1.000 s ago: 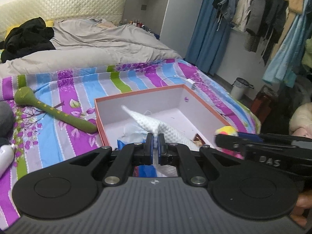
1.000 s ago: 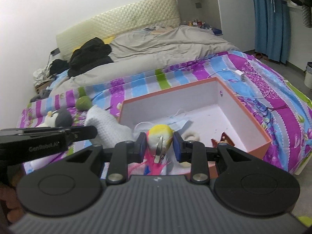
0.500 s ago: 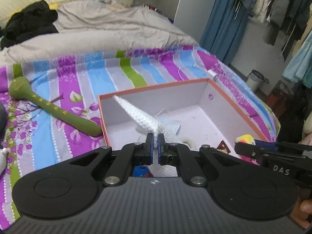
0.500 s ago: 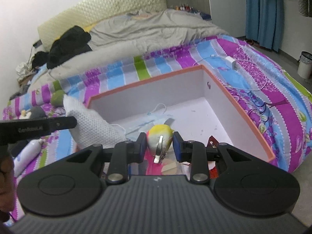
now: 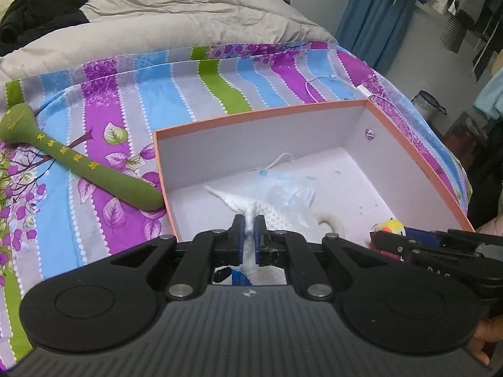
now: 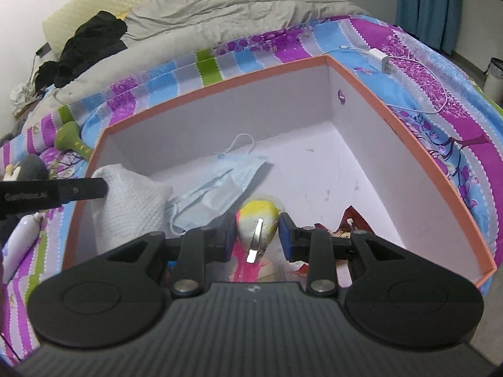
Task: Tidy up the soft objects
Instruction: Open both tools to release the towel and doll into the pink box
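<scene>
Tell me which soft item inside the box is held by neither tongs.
The blue face mask, lying loose on the box floor. The white cloth is clamped by the left tongs, the yellow-pink toy sits between the right tongs.

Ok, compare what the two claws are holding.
The left claw pinches a white waffle-weave cloth, thin and draping into the box. The right claw holds a rounded yellow-and-pink plush toy, bulkier between wider jaws. Both are soft and over the box.

orange-rimmed box (image 5: 267, 113) with white inside; purple, blue, green striped floral bedsheet (image 5: 94, 100); pale blue mask (image 6: 217, 185); white waffle cloth (image 6: 132, 201).
</scene>
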`<action>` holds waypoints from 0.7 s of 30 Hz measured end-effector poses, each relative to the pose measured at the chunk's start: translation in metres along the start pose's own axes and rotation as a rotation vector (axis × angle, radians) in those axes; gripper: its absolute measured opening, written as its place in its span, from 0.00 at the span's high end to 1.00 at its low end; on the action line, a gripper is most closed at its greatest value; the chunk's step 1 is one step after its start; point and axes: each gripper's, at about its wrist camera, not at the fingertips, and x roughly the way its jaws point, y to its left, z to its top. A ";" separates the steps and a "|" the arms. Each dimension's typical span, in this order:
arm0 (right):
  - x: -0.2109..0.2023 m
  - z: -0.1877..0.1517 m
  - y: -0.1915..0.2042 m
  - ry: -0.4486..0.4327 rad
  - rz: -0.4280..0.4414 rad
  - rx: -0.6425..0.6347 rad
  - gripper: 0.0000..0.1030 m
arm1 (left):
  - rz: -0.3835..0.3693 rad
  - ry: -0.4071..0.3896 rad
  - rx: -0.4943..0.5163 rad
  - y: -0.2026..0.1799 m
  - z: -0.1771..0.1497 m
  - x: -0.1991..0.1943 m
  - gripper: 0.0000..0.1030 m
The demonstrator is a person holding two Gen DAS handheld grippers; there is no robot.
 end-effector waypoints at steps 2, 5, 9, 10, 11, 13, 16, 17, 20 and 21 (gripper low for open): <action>0.001 0.001 0.000 0.001 0.001 -0.001 0.66 | 0.010 0.005 0.006 -0.001 -0.001 0.000 0.94; -0.001 0.001 0.003 0.002 -0.009 -0.003 0.62 | 0.007 0.009 0.006 -0.001 -0.003 -0.006 0.90; -0.012 0.002 0.005 -0.016 -0.015 -0.006 0.41 | 0.007 -0.019 0.006 -0.003 -0.004 -0.024 0.59; -0.015 0.003 0.005 -0.023 -0.020 -0.009 0.41 | 0.009 -0.028 0.009 -0.004 -0.004 -0.031 0.59; -0.020 0.003 0.006 -0.029 -0.026 -0.009 0.41 | 0.007 -0.037 0.012 -0.006 -0.004 -0.038 0.59; -0.030 0.003 0.005 -0.044 -0.019 0.002 0.41 | 0.003 -0.055 0.012 -0.010 -0.005 -0.053 0.57; -0.050 0.002 0.007 -0.073 -0.011 0.003 0.41 | 0.000 -0.099 0.025 -0.017 -0.008 -0.082 0.50; -0.058 0.001 0.009 -0.086 -0.011 0.000 0.41 | 0.001 -0.111 0.031 -0.020 -0.009 -0.091 0.50; -0.083 -0.001 0.014 -0.128 -0.006 -0.012 0.41 | 0.004 -0.134 0.055 -0.029 -0.014 -0.119 0.50; -0.093 -0.002 0.017 -0.144 -0.005 -0.014 0.41 | 0.004 -0.143 0.061 -0.031 -0.017 -0.127 0.50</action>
